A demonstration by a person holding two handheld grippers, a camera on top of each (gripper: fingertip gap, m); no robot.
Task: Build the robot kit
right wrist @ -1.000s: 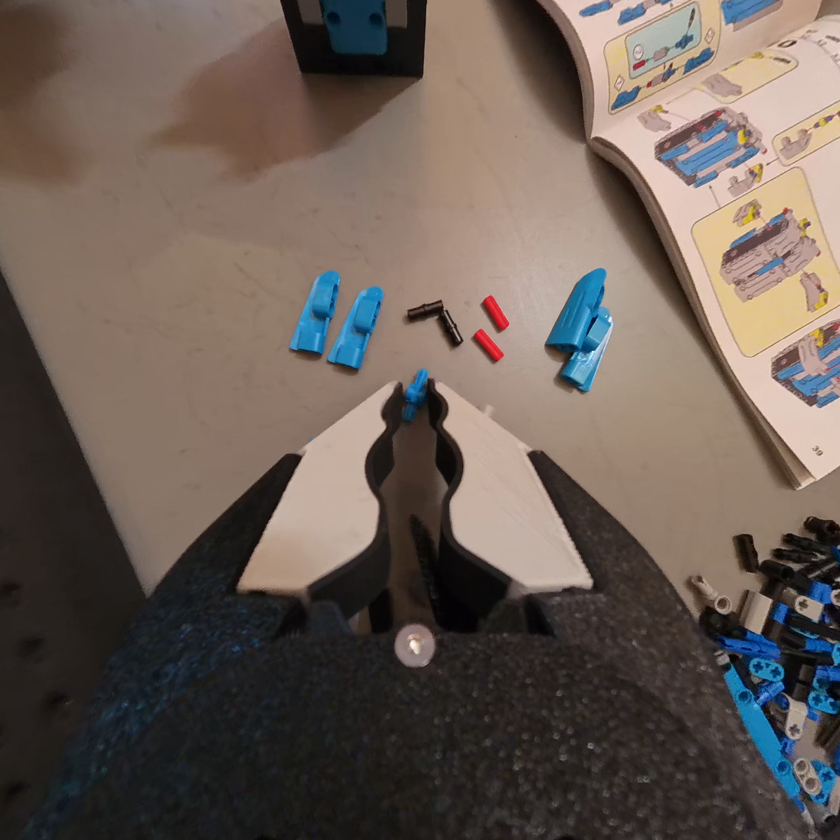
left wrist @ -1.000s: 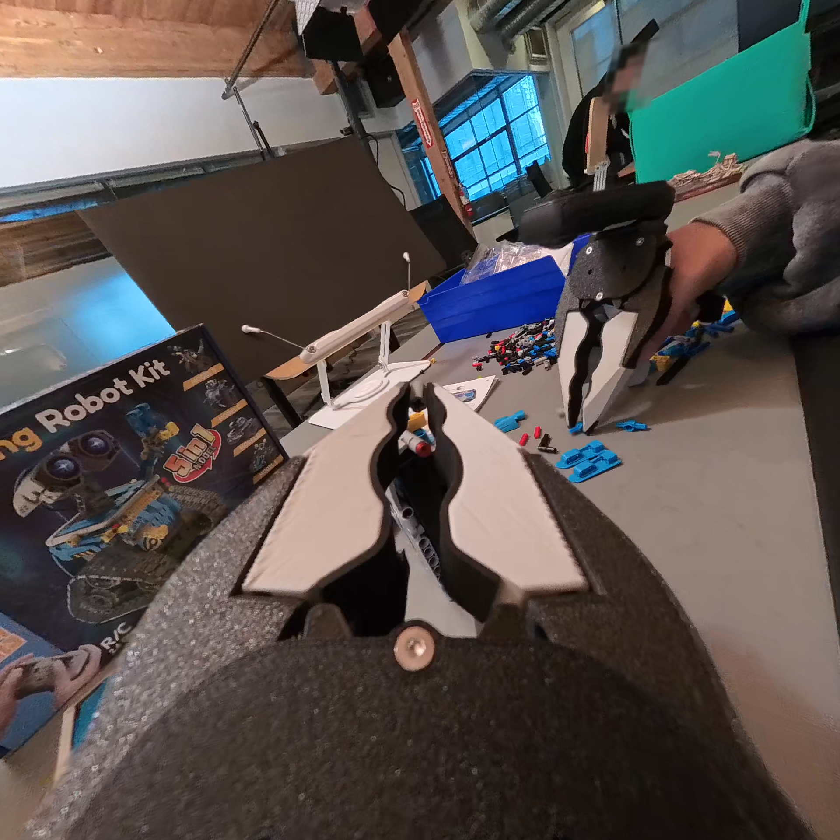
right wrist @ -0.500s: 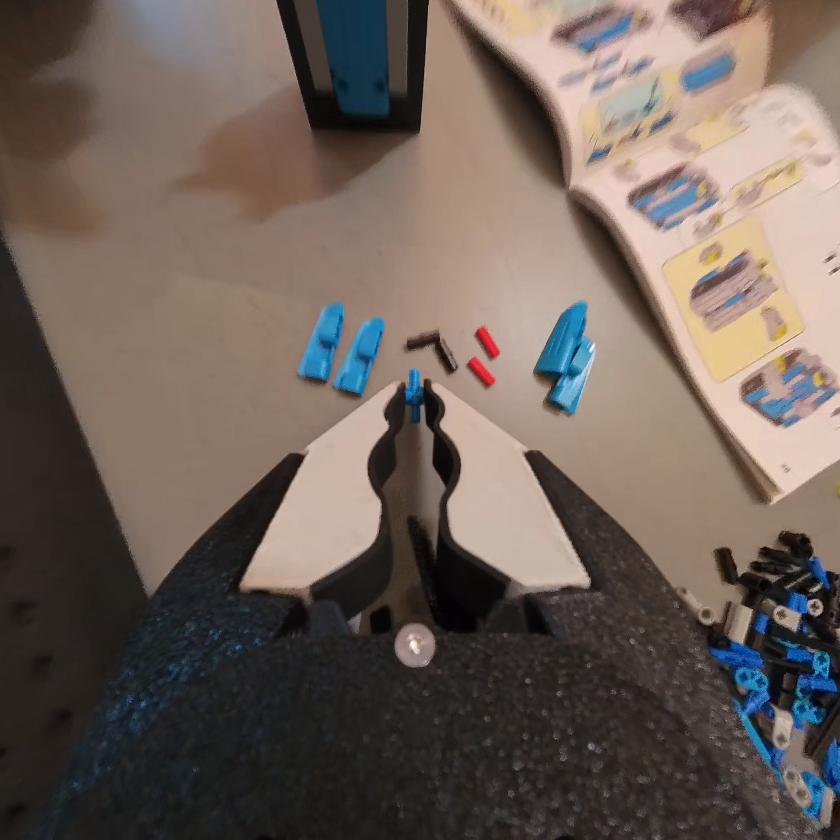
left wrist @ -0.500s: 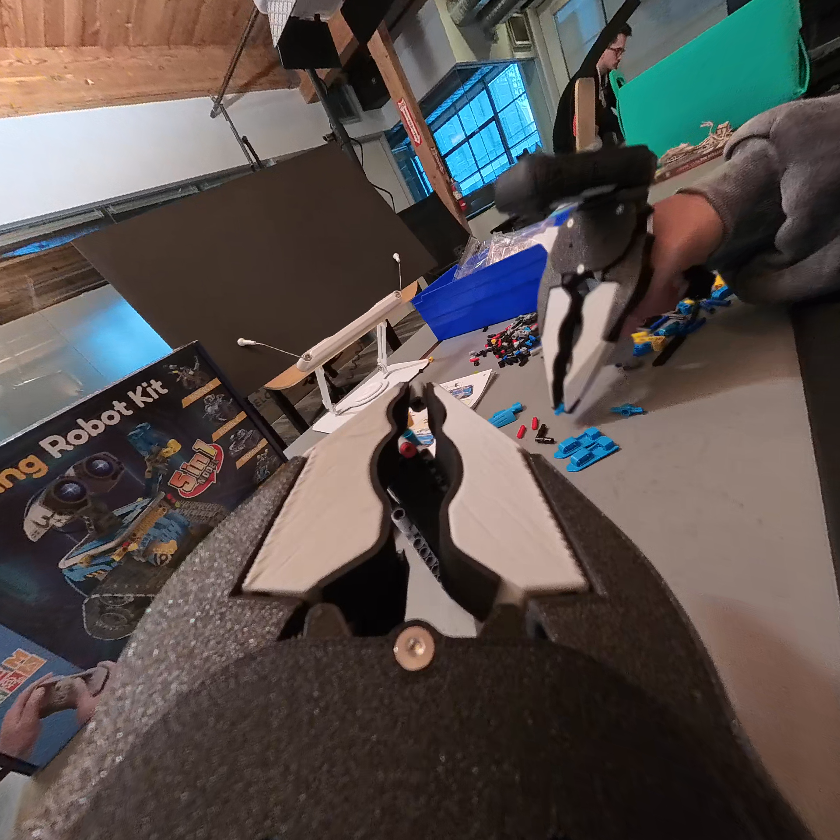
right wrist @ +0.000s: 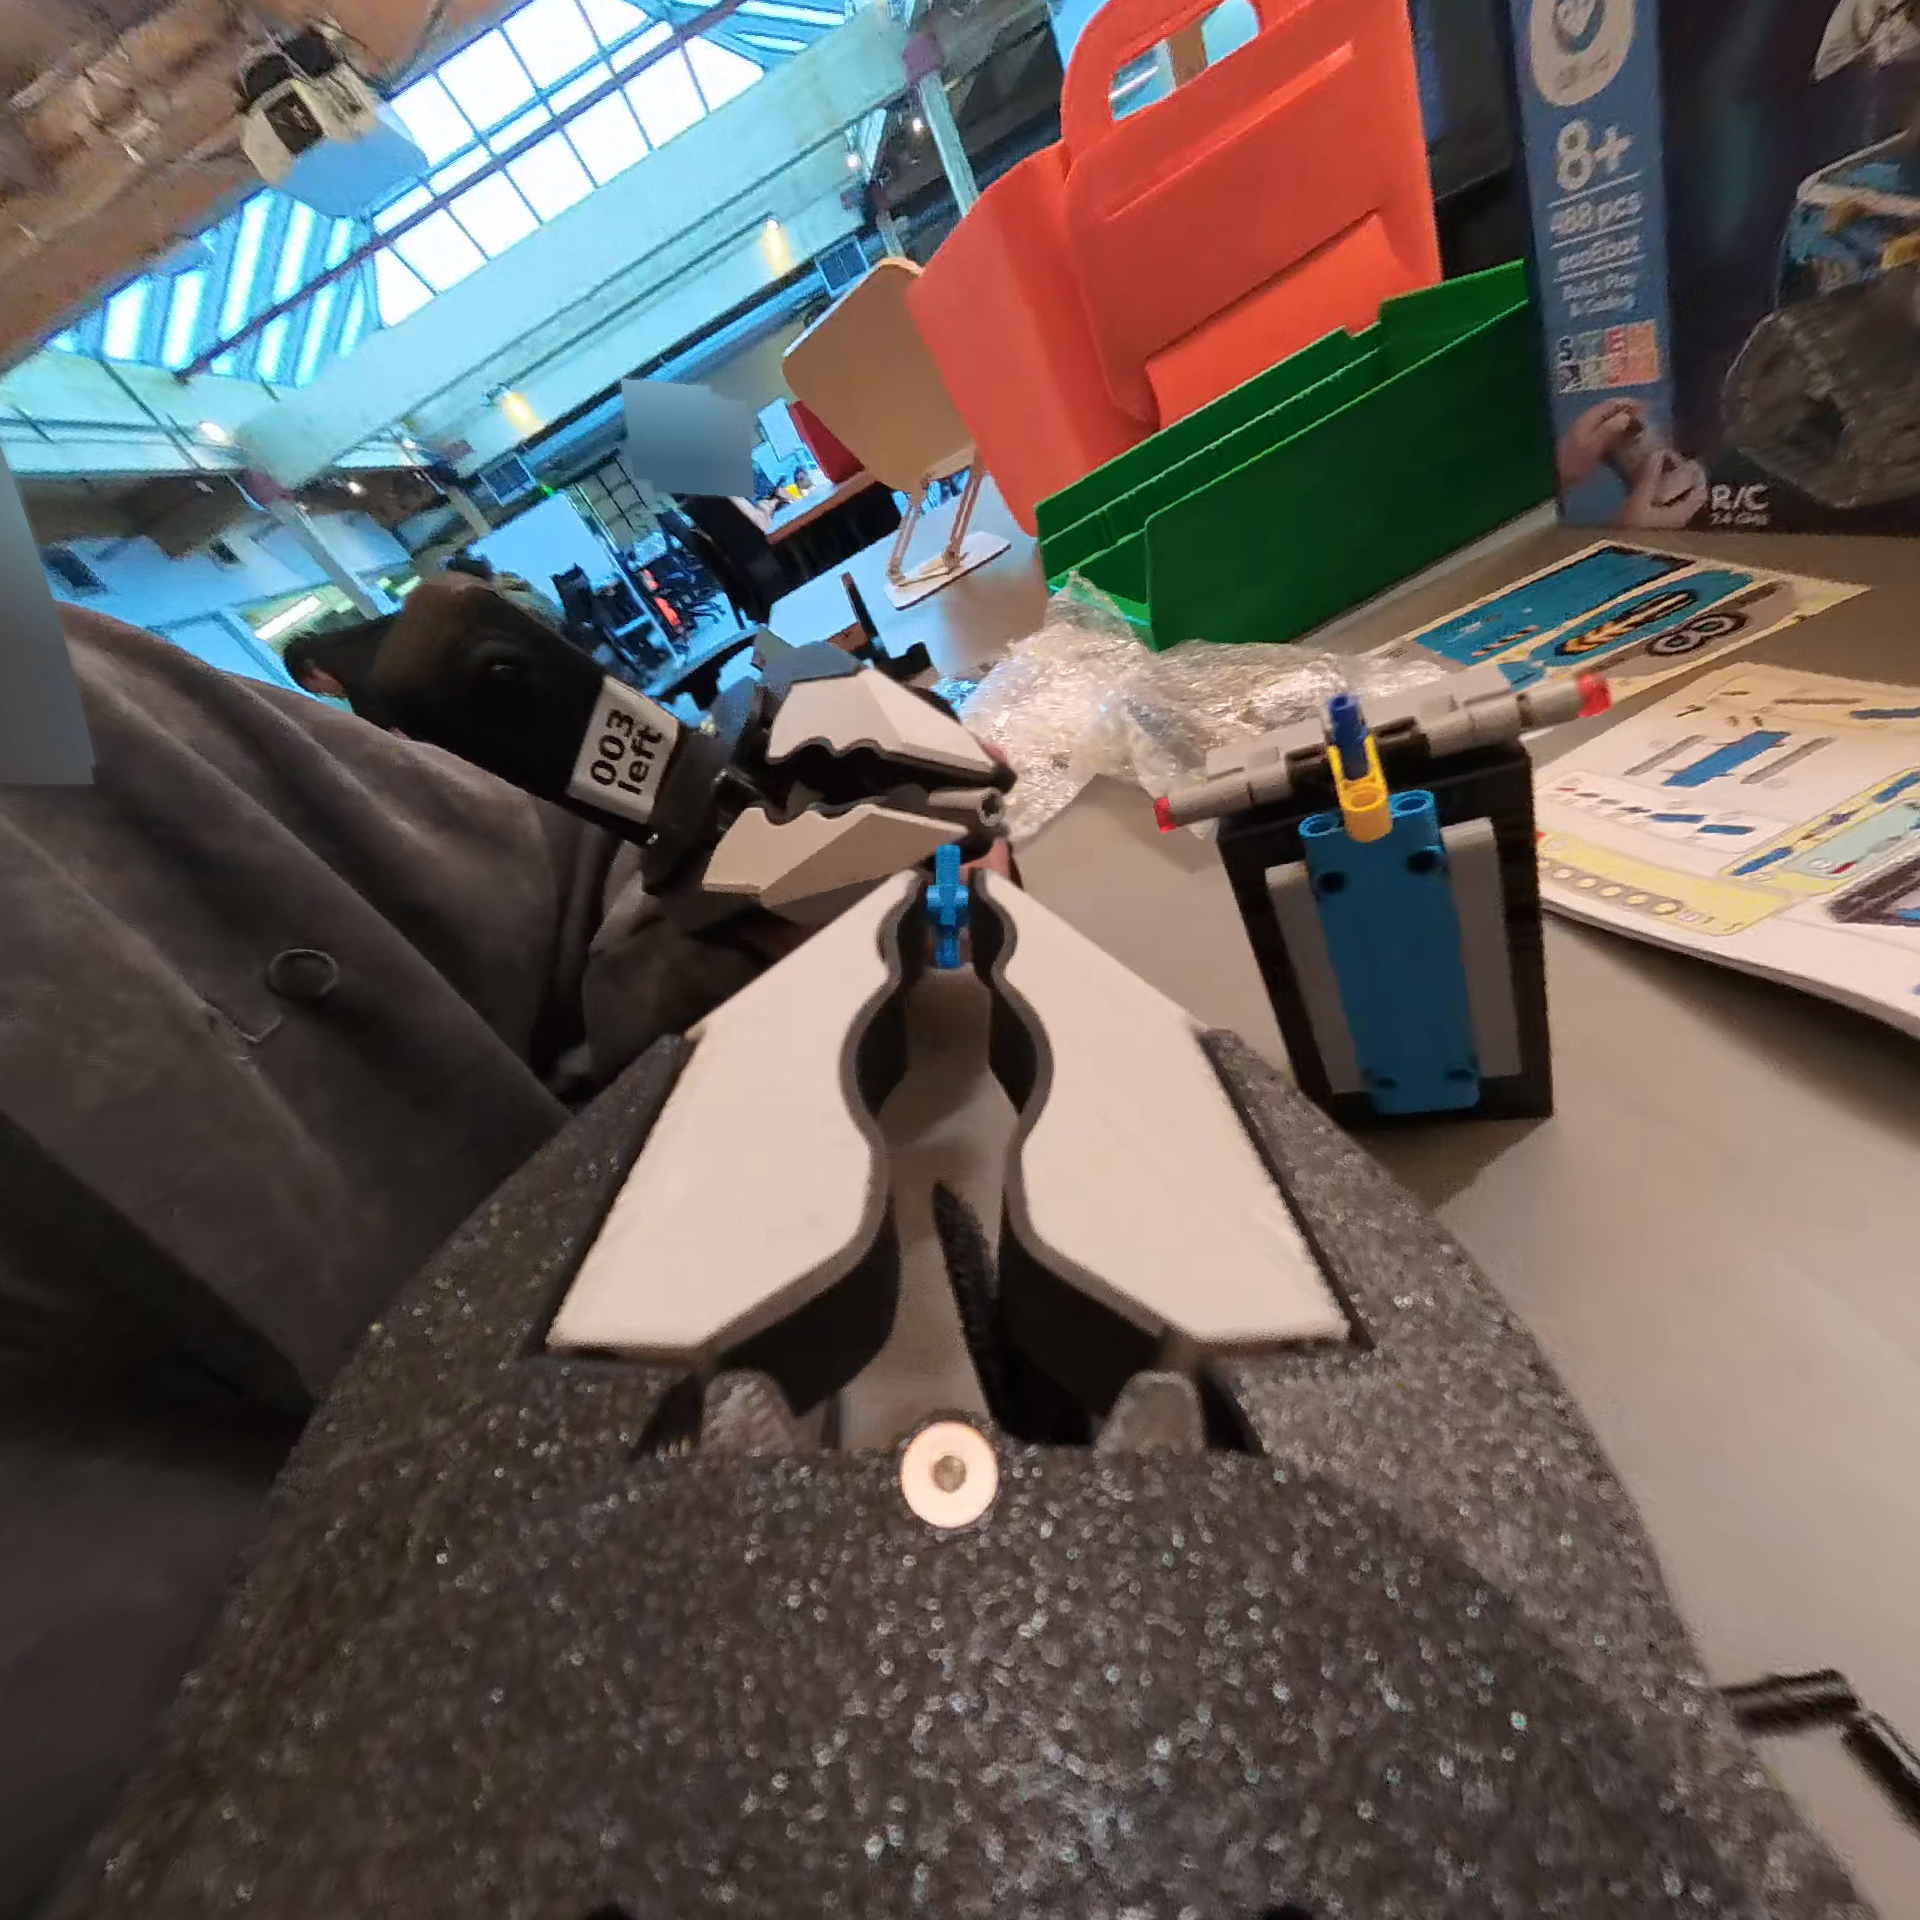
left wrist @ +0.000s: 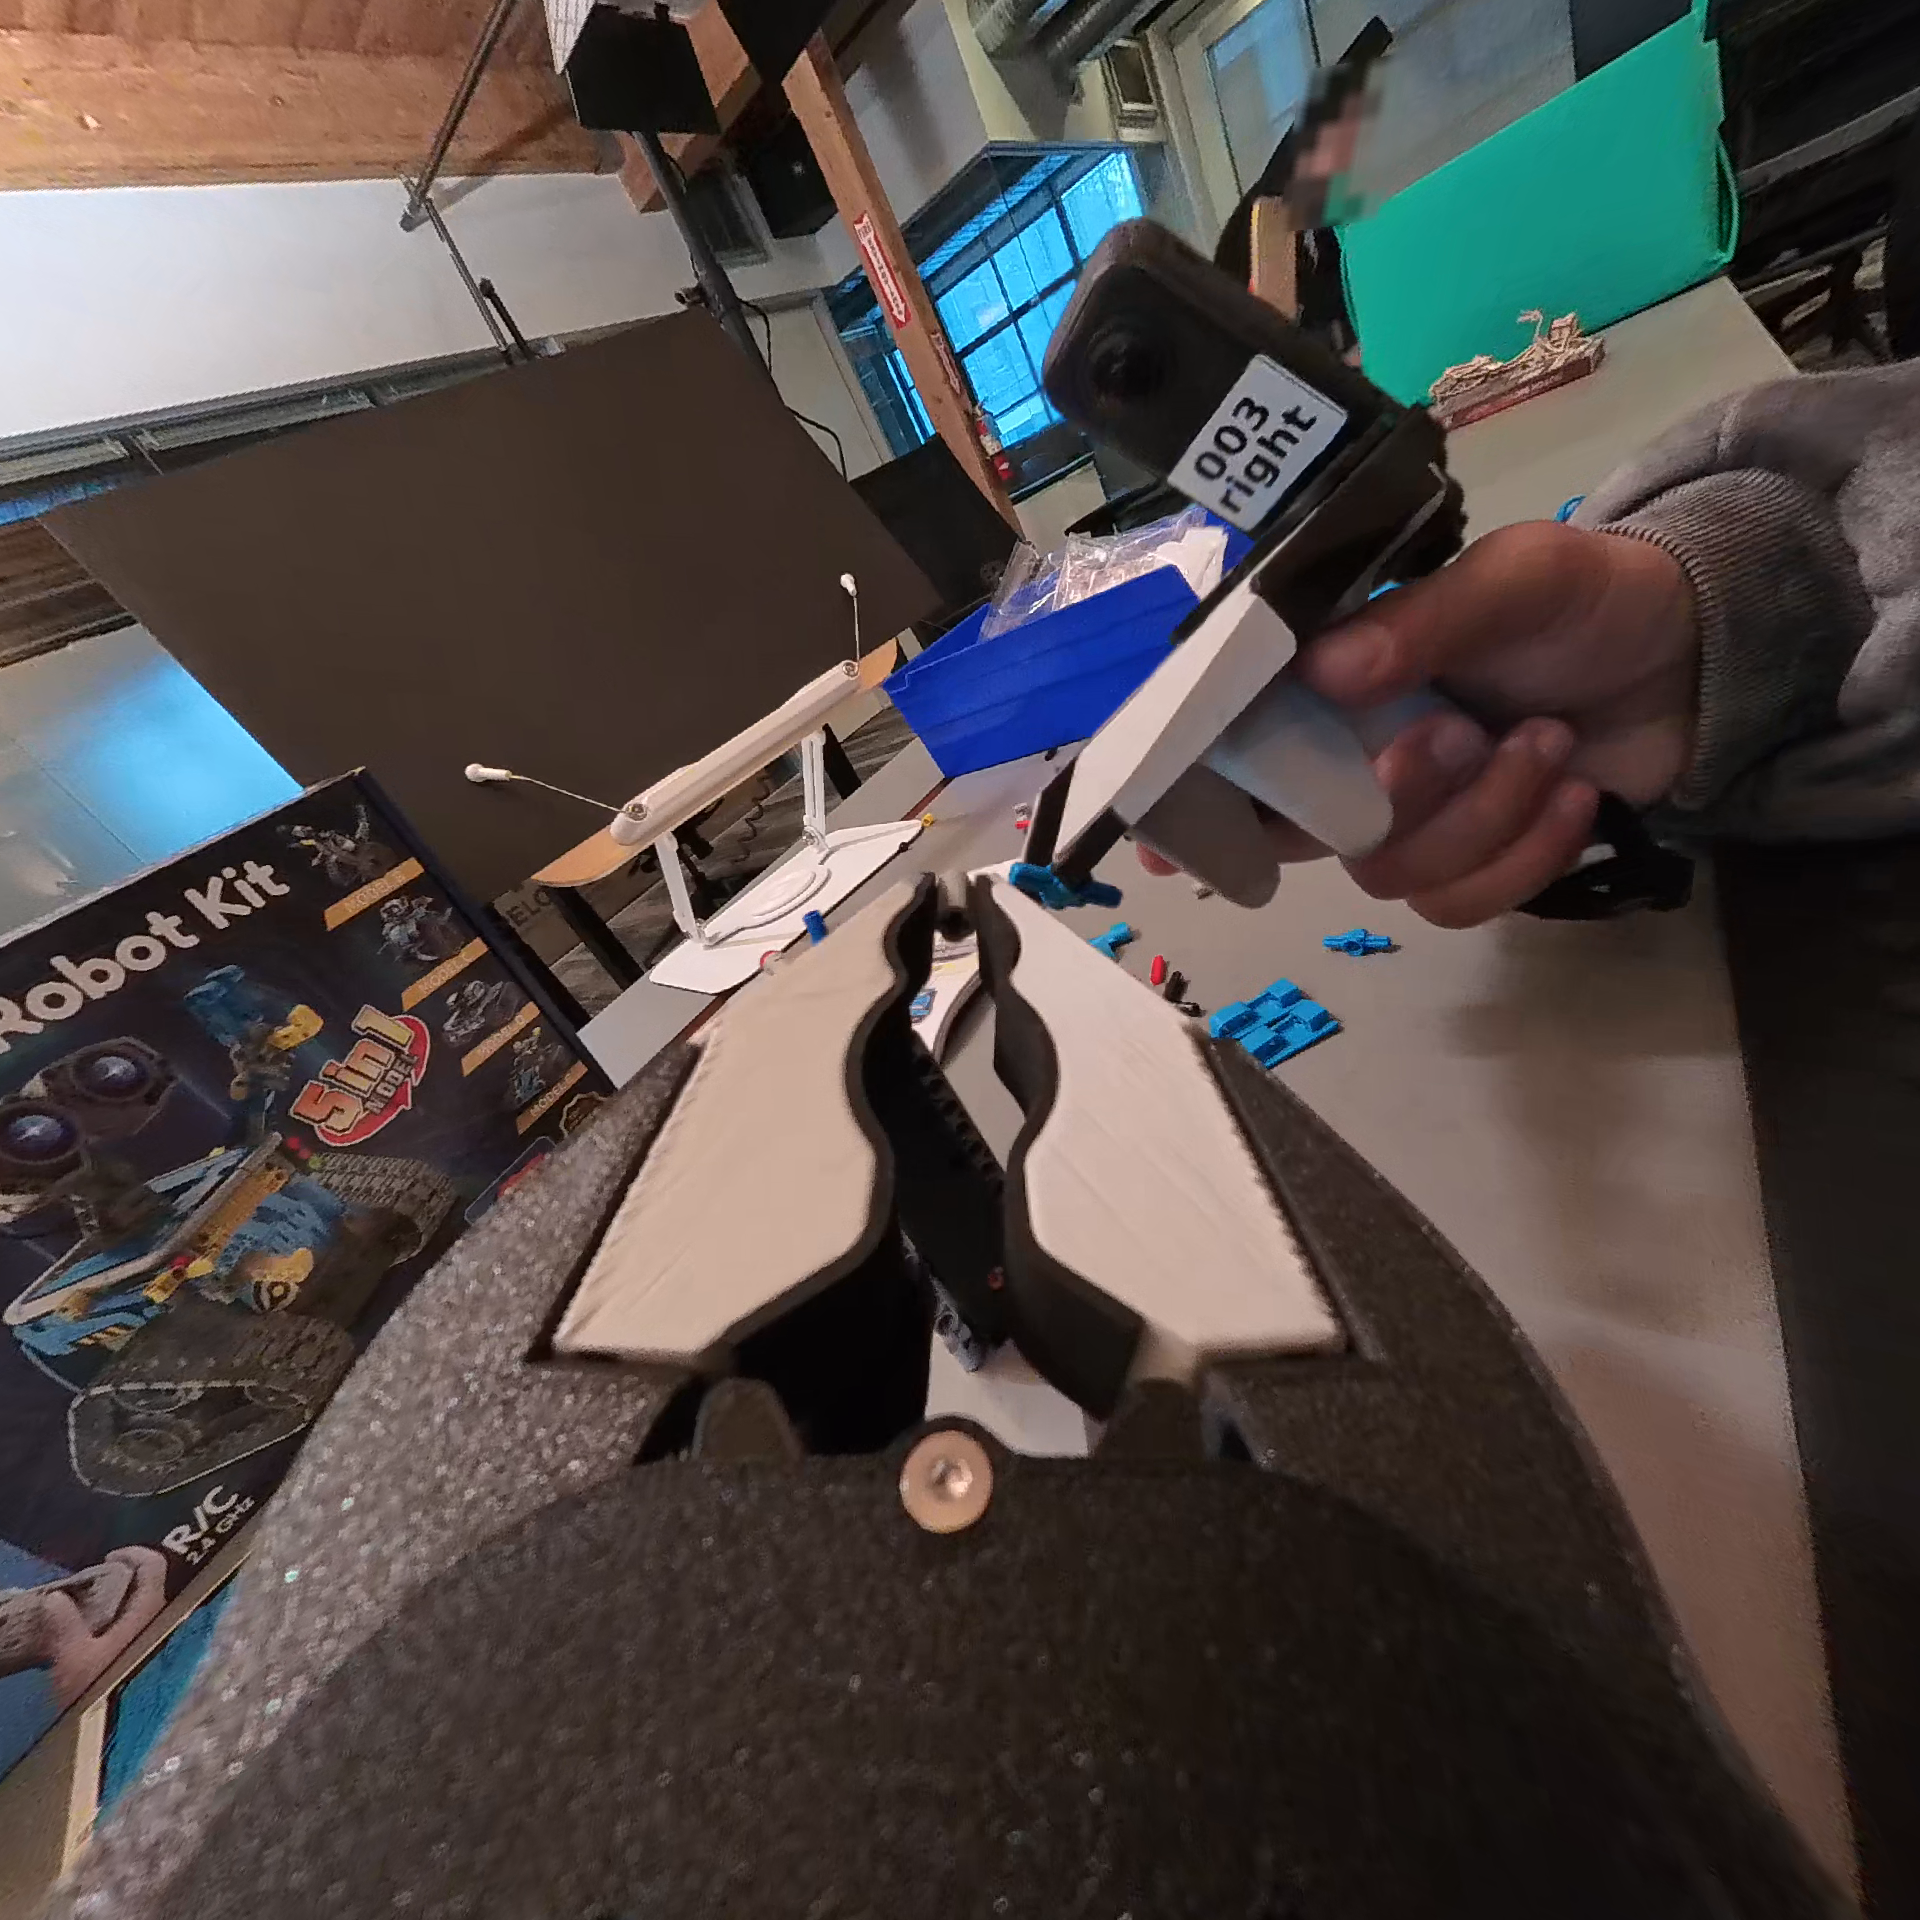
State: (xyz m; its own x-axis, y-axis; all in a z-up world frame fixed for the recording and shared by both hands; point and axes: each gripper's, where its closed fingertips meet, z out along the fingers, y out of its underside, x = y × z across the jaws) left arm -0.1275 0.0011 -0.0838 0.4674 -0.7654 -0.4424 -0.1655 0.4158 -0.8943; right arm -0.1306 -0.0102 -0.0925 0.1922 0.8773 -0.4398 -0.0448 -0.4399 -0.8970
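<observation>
Two hand-held grippers meet above the grey surface [left wrist: 1558, 1143]: right hand-held gripper [right wrist: 945, 894] clenches a small blue connector pin [right wrist: 945, 906]; left hand-held gripper [left wrist: 951, 899] grips a black beam [left wrist: 951, 1122].

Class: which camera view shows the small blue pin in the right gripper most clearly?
The right wrist view: the small blue pin stands upright, pinched at the right gripper tips. The left wrist view shows it from the side, farther off, partly hidden by a fingertip.

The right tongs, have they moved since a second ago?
Yes. The right tongs, shut on a small blue connector, have lifted off the grey table, away from the loose blue panels, toward the left tongs.
</observation>
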